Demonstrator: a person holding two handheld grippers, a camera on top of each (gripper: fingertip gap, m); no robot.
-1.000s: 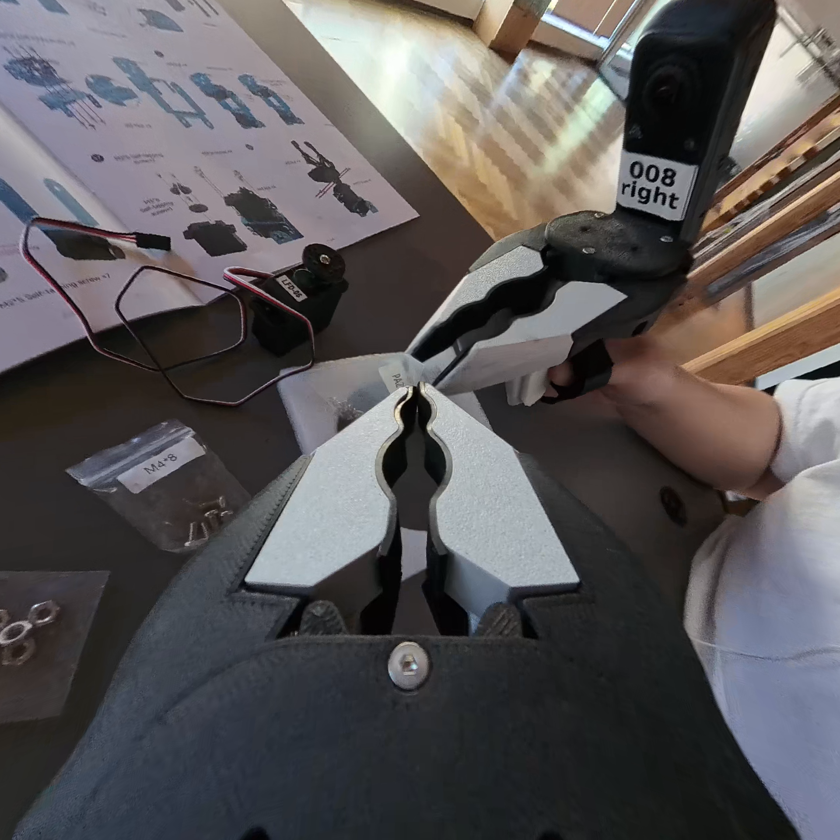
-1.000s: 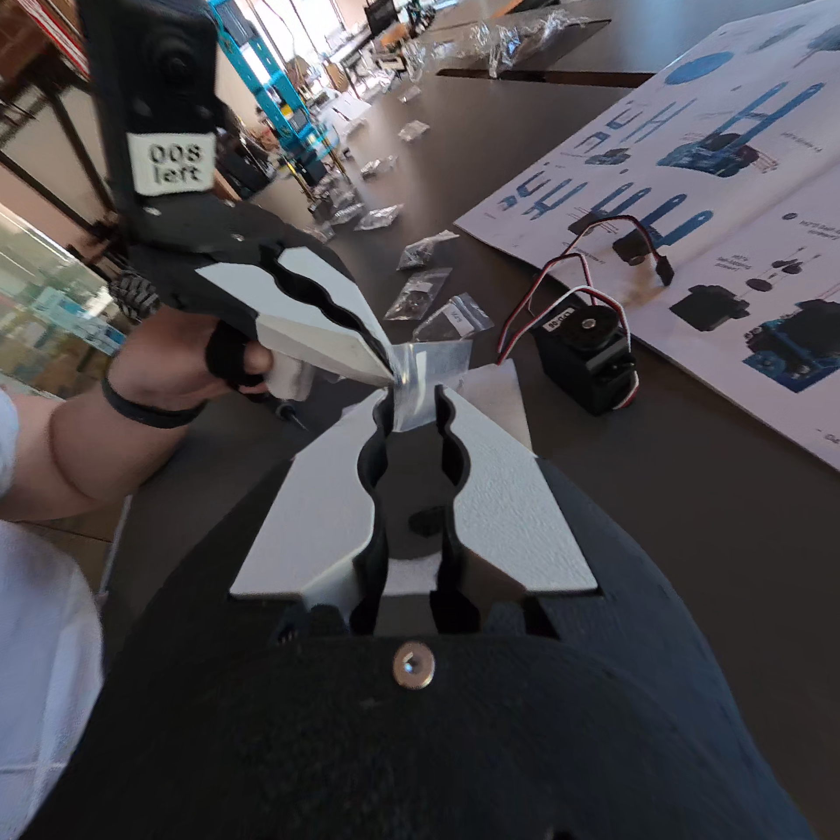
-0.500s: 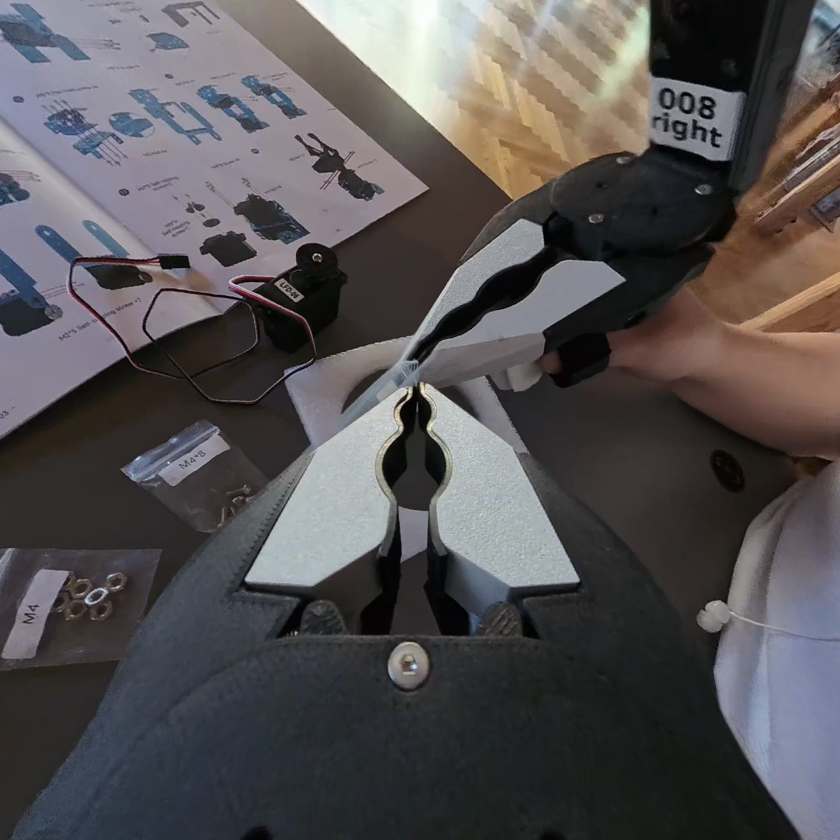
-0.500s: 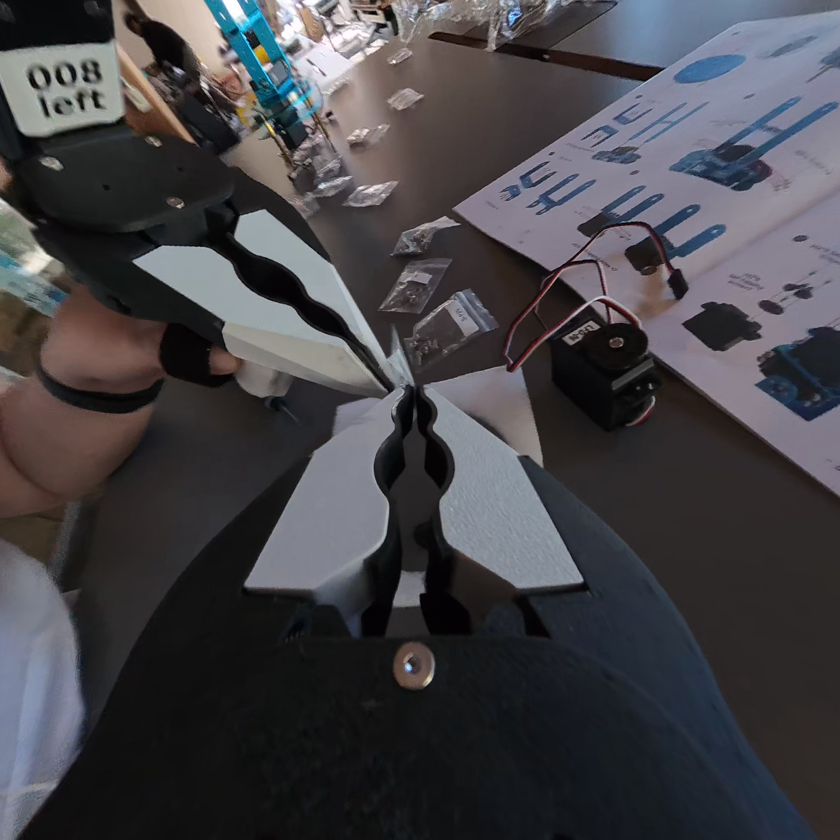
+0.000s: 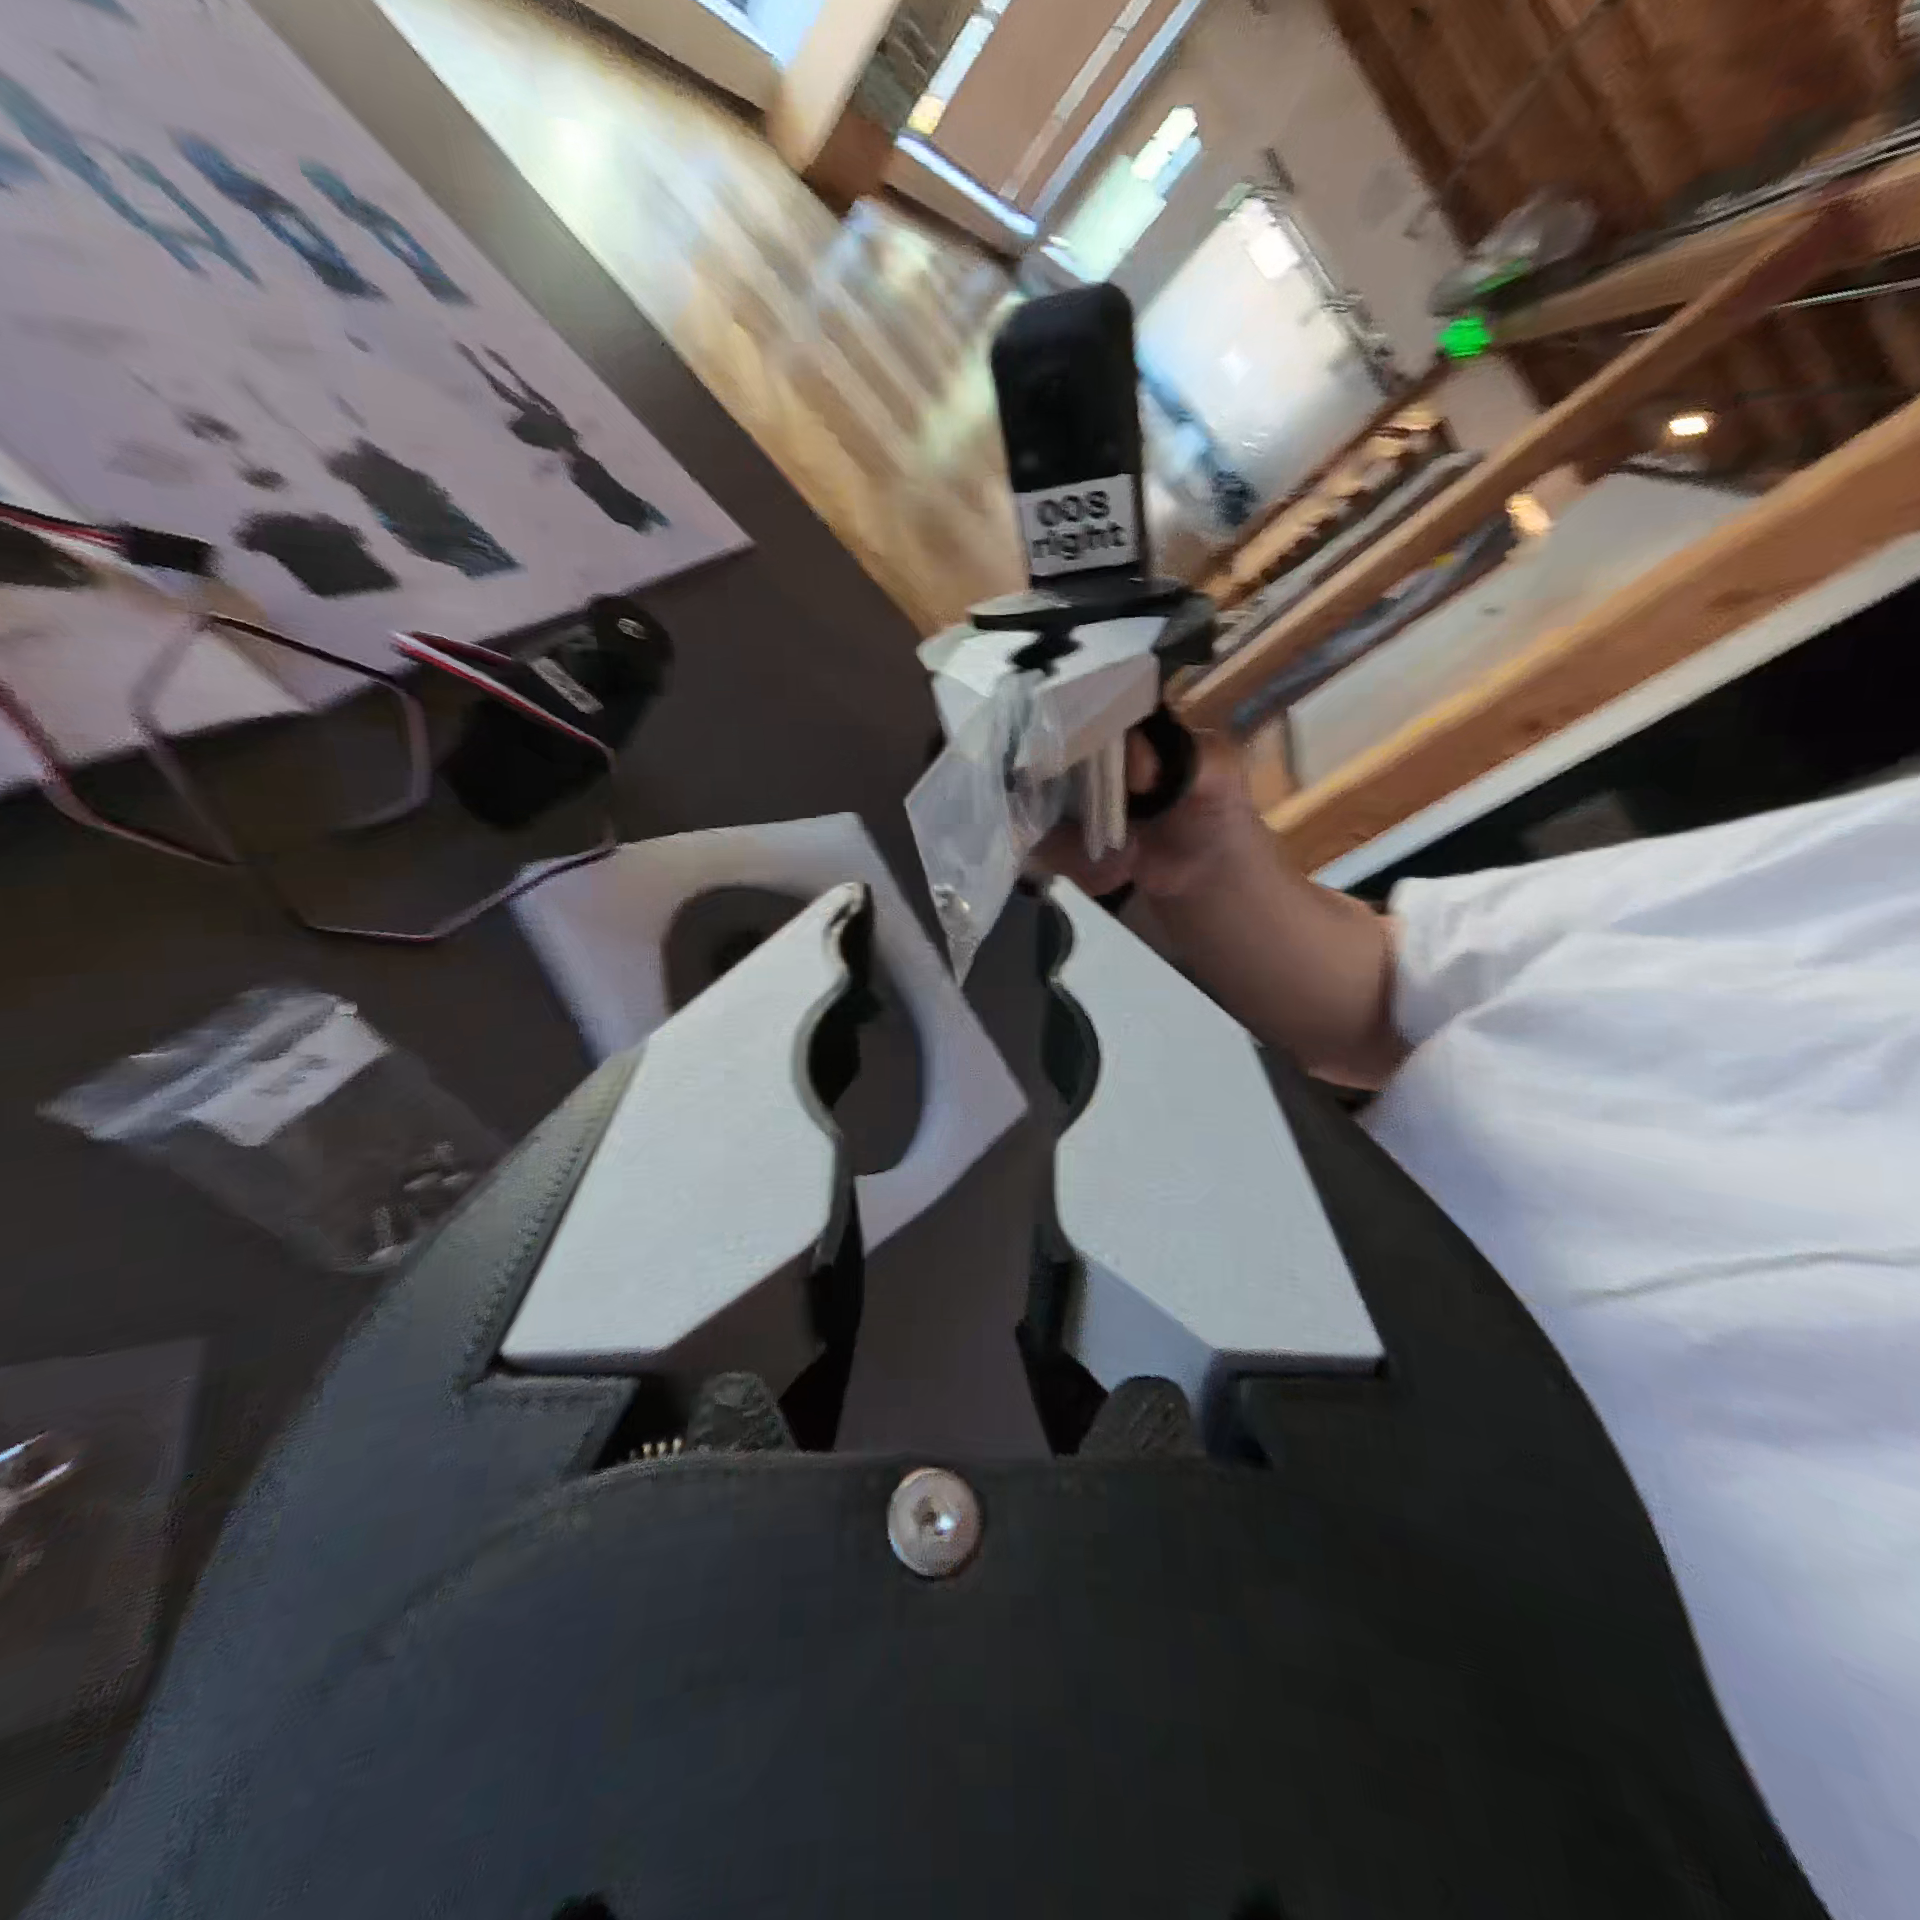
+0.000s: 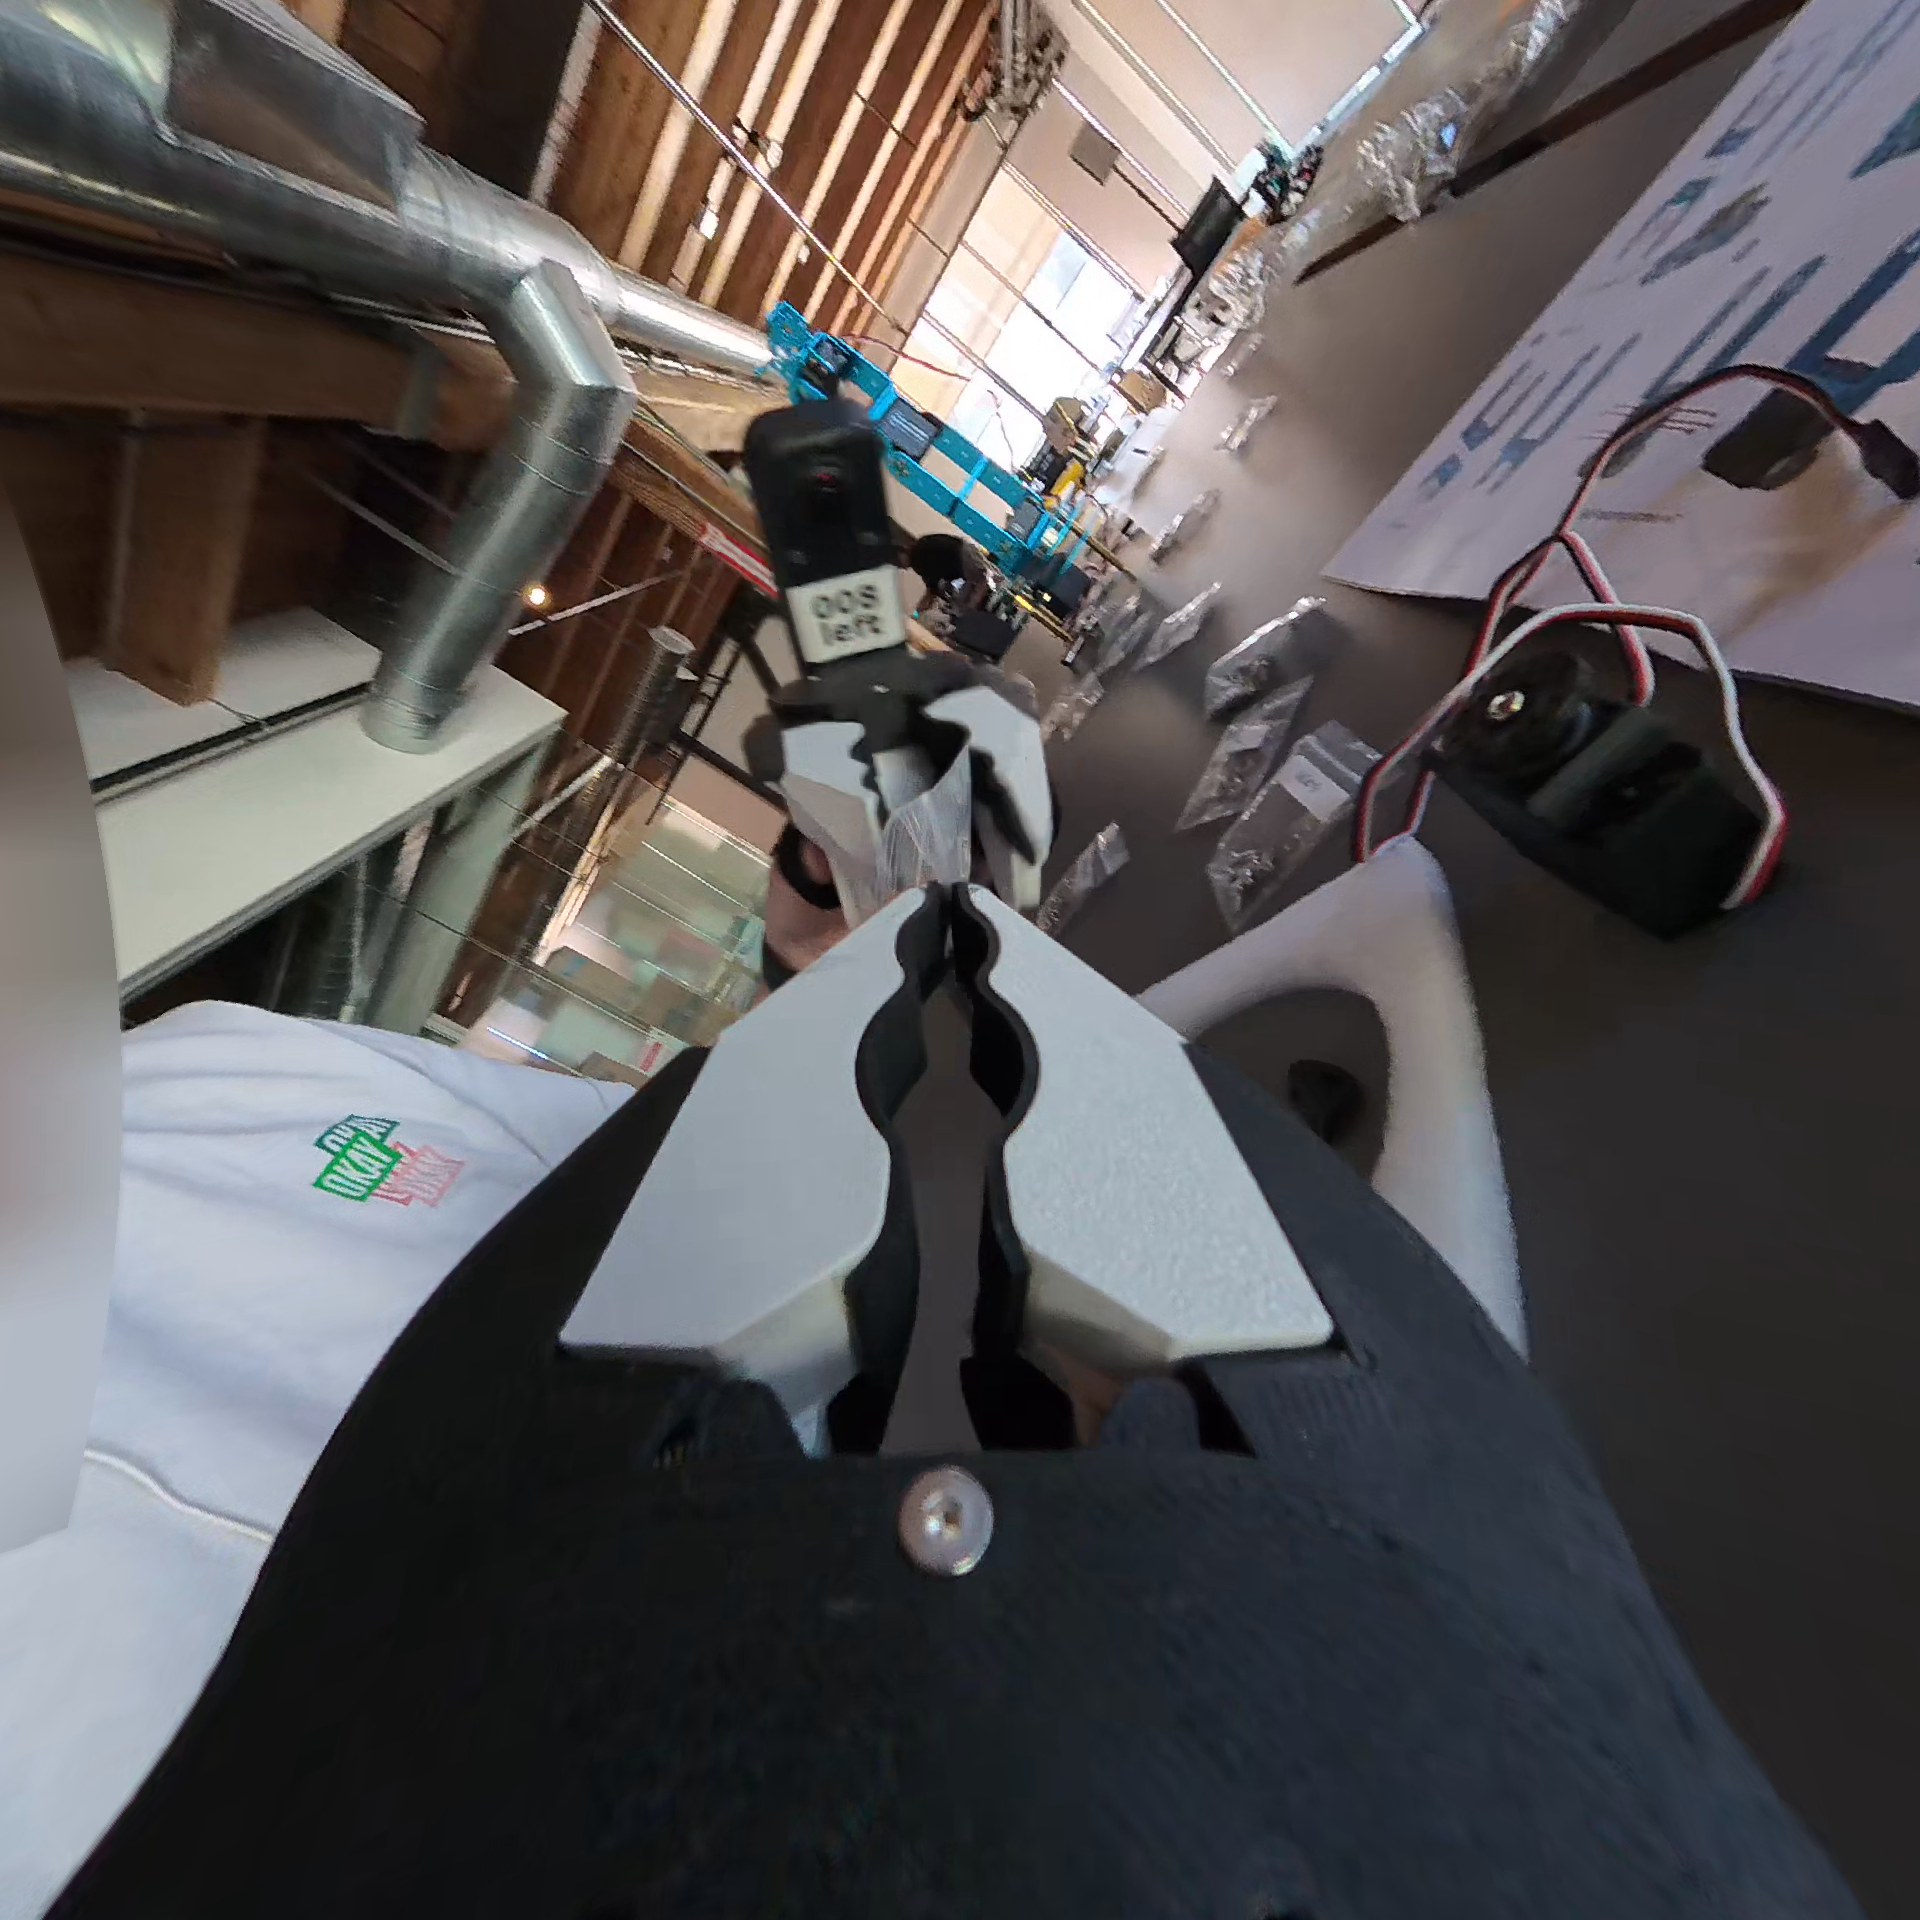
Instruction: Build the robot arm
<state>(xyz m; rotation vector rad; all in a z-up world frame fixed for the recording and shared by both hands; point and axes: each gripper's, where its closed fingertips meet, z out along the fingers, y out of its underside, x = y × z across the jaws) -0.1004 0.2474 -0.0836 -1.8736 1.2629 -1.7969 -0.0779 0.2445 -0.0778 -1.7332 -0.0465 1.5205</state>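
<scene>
Robotics workshop or maker lab: dark workbench (image 6: pixel 1662 1195) beyond the jaws strewn with small hardware bags (image 6: pixel 1262 675), a wired servo (image 6: pixel 1590 779) and an assembly diagram sheet (image 6: pixel 1766 343), with exposed metal ducting (image 6: pixel 499 436) and timber beams above left.

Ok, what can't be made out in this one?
Left wrist view: printed sheet and parts bag, both motion-blurred.
Both views: clear bag, contents too small to tell.
Right wrist view: foam block, near part hidden behind the right gripper.
</scene>
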